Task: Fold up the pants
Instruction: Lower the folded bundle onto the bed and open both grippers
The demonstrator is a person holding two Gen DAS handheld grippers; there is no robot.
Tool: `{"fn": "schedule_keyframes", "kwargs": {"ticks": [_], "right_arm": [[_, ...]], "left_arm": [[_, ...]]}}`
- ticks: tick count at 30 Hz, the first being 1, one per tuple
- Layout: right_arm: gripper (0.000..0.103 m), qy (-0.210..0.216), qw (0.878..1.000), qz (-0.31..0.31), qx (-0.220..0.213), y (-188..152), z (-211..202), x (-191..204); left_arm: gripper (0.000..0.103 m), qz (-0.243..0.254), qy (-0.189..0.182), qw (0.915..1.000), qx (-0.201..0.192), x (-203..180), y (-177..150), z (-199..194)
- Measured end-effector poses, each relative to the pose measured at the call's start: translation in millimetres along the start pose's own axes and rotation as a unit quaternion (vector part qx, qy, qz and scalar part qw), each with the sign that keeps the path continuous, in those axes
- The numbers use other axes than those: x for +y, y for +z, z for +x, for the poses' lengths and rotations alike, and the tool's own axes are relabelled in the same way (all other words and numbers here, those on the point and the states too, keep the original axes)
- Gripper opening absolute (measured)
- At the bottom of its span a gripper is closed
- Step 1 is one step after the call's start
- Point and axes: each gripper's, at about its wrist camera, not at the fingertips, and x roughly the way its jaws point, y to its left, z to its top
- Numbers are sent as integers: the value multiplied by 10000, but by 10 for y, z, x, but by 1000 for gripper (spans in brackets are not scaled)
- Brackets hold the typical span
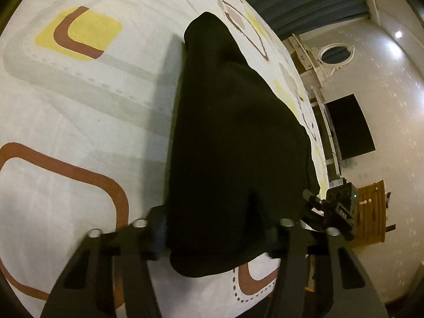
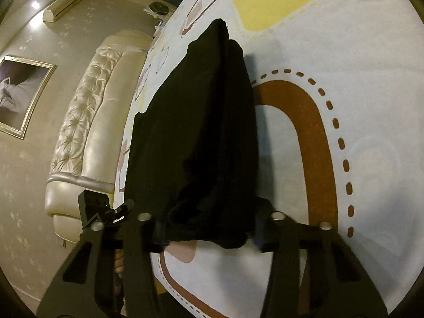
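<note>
Two grippers pinch the near end of one garment. Largest is the pale bed sheet (image 1: 79,100) printed with brown and yellow rounded shapes, filling both views. On it the black folded cloth pants (image 1: 228,137) stretch away toward the far side. The black left gripper (image 1: 214,238) clamps their near edge, while the black right gripper (image 2: 209,233) grips likewise. No readable writing shows.

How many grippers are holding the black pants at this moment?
2. The left gripper holds one near corner of the black pants, the right gripper the other; jaw contact is partly hidden by cloth.
</note>
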Motion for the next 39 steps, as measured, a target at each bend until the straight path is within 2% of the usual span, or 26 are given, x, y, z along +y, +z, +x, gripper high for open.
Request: {"fn": "schedule_keyframes", "kwargs": {"ticks": [4, 9, 24, 31, 39], "right_arm": [[33, 166, 9998, 25, -64, -23, -61, 25], [31, 264, 9996, -52, -125, -55, -151, 127], [31, 356, 9994, -37, -16, -386, -299, 42], [32, 395, 9991, 141, -5, -445, -242, -193], [32, 431, 9989, 169, -27, -455, -216, -194]], "left_arm": [[36, 197, 203, 9996, -95, -116, -30, -71], [33, 388, 460, 9980, -169, -240, -71, -122], [33, 740, 792, 9940, -104, -293, -236, -186], [37, 780, 701, 9943, -200, -191, -263, -117], [40, 787, 600, 9948, -257, -149, -311, -93]]}}
